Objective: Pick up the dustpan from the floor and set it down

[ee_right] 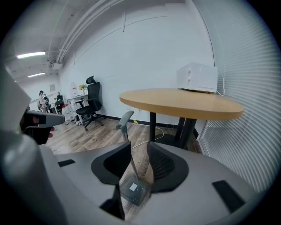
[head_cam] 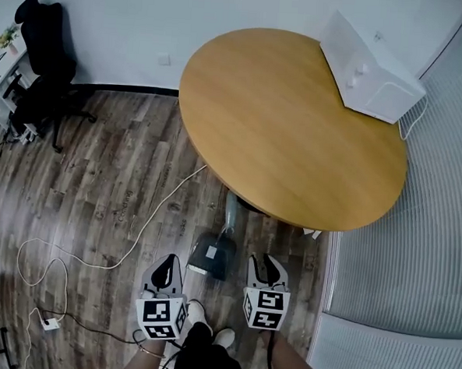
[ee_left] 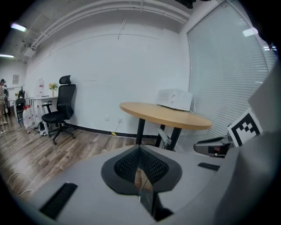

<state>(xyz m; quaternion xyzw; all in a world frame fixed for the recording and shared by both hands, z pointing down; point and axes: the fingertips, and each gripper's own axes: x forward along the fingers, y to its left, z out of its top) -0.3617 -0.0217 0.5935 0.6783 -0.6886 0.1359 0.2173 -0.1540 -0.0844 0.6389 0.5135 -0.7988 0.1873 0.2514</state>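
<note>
The dark grey dustpan rests on the wood floor by the table's pedestal, its long handle standing upright. In the head view my left gripper hovers just left of the pan and my right gripper just right of it, neither touching it. The right gripper is open; through its gap I see the pan below and the handle's grey grip rising beyond. The left gripper has its pads meeting at the tips, with nothing in them. The handle shows past it near the table legs.
A round wooden table with a white appliance stands ahead. A white cable trails across the floor to a plug block. A black office chair is far left, and window blinds are on the right.
</note>
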